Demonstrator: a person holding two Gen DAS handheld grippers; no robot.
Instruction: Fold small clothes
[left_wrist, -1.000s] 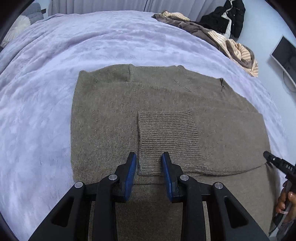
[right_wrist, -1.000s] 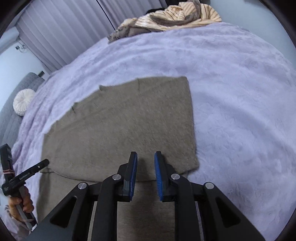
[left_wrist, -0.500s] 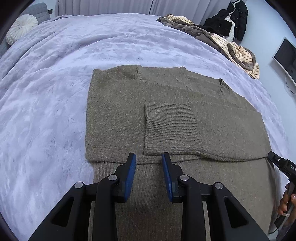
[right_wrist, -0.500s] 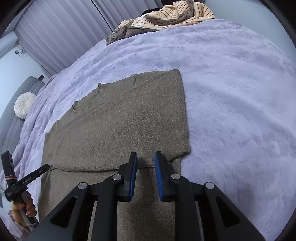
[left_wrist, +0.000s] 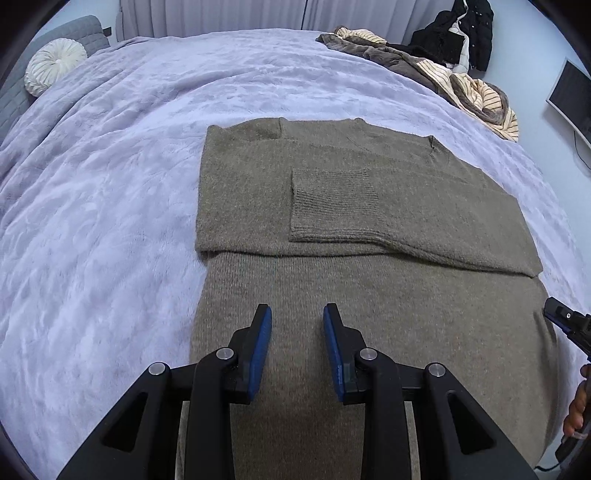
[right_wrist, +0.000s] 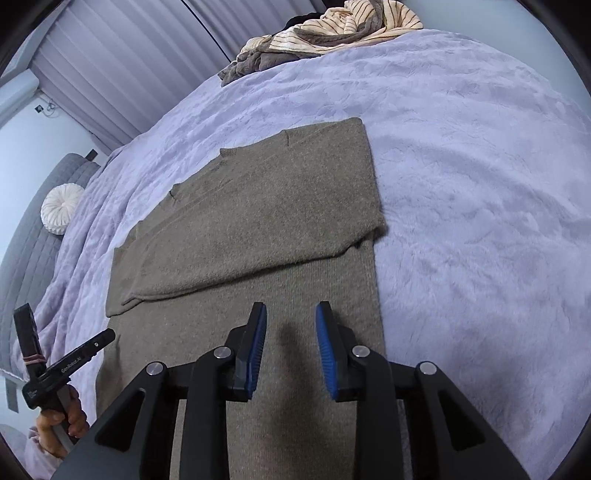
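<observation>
An olive-brown knit sweater (left_wrist: 351, 295) lies flat on the lilac bedspread (left_wrist: 110, 221), both sleeves folded across the chest, a ribbed cuff (left_wrist: 332, 206) on top. My left gripper (left_wrist: 297, 347) is open and empty, hovering over the sweater's lower body near its left side. My right gripper (right_wrist: 290, 347) is open and empty above the lower body near the sweater's (right_wrist: 258, 229) right edge. The right gripper's tip also shows at the edge of the left wrist view (left_wrist: 565, 321).
A pile of striped and brown clothes (left_wrist: 443, 77) and a black jacket (left_wrist: 458, 33) lie at the far right of the bed. A round white cushion (left_wrist: 55, 70) sits at the far left by a grey headboard. A monitor (left_wrist: 572, 99) stands at right.
Both grippers have drawn back from the folded sleeves toward the sweater's hem. The jaws stay open and the sweater has not moved.
</observation>
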